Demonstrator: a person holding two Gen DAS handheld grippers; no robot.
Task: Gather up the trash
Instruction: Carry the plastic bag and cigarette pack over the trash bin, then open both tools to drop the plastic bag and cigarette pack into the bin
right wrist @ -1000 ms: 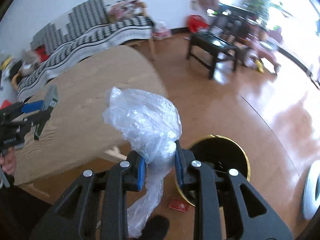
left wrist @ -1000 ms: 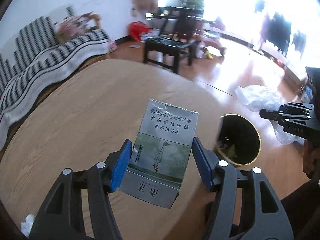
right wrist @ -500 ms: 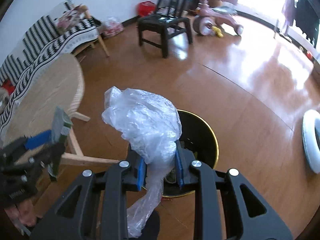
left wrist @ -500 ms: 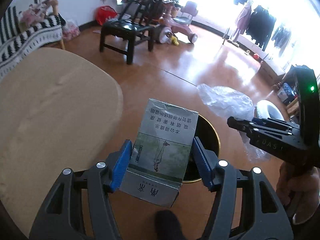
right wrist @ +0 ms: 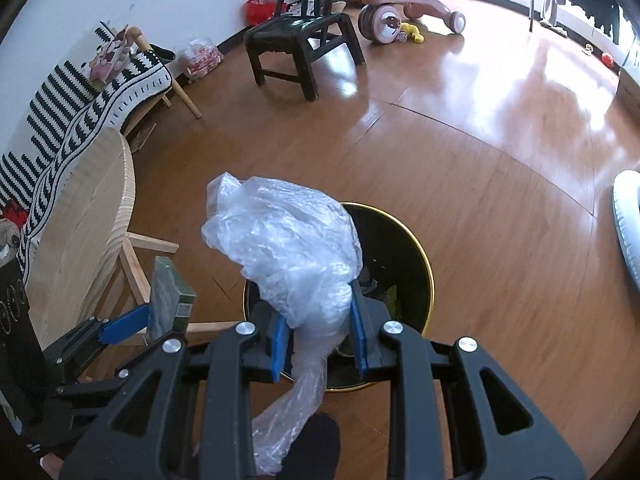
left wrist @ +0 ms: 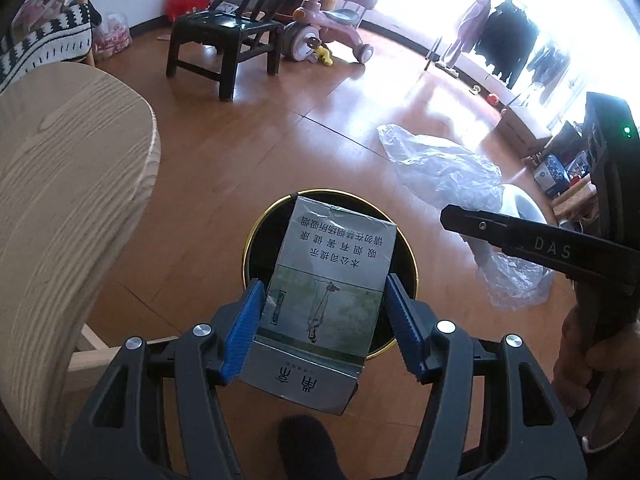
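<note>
My left gripper (left wrist: pixel 324 312) is shut on a grey-green cigarette pack (left wrist: pixel 326 292), held right above the black, gold-rimmed bin (left wrist: pixel 256 236) on the floor. My right gripper (right wrist: pixel 318 332) is shut on a crumpled clear plastic bag (right wrist: pixel 280 240), which also hangs over the bin (right wrist: pixel 404 248); the bag's tail dangles below the fingers. In the left wrist view the bag (left wrist: pixel 448 172) and the right gripper's arm show at the right. In the right wrist view the pack (right wrist: pixel 172 300) and left gripper (right wrist: pixel 160 314) sit at the lower left. Some litter lies inside the bin.
A round wooden table (left wrist: pixel 60 184) stands left of the bin. A black chair (left wrist: pixel 224 40), a pink ride-on toy (left wrist: pixel 324 28) and a striped sofa (right wrist: pixel 72 108) lie farther back. A white round object (right wrist: pixel 628 224) sits on the floor at right. A dark shoe tip (left wrist: pixel 308 448) shows below.
Both grippers have swung away from the table and down to the bin, still holding the pack and the bag. The bin now sits directly beneath both.
</note>
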